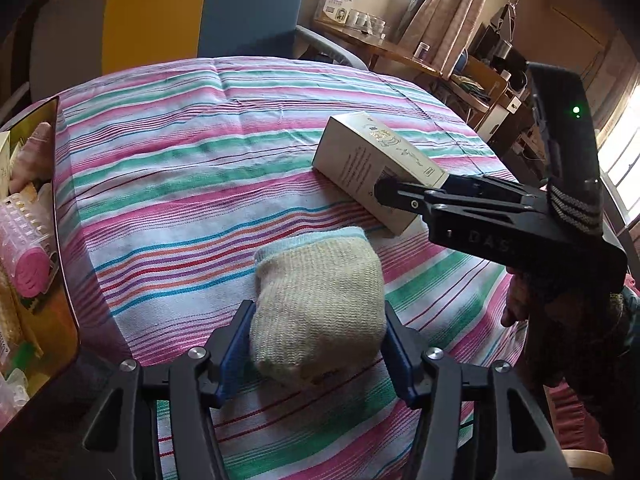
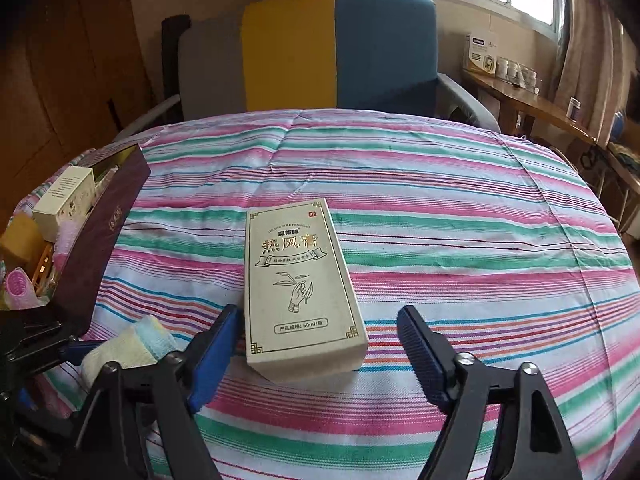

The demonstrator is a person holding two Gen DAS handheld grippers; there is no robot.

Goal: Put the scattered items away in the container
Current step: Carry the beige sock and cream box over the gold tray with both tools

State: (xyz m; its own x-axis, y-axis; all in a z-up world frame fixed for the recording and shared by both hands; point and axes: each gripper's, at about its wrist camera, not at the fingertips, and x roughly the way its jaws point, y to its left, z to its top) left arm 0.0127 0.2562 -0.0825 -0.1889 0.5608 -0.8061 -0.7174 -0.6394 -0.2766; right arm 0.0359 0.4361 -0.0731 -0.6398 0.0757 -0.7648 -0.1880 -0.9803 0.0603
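Box (image 2: 302, 292) reads "50ml", "热风膏"

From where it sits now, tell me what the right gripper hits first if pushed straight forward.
The right gripper would meet the cream box first: the box lies between its open fingers, left finger nearly touching. Beyond it only striped cloth shows.

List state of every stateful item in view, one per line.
left gripper: jaws against both sides of the sock, which rests on the cloth
rolled sock: rolled, lying between the left jaws
right gripper: open, straddling the near end of the box
cream box: closed, flat on the cloth, not gripped
container: open, already holding items
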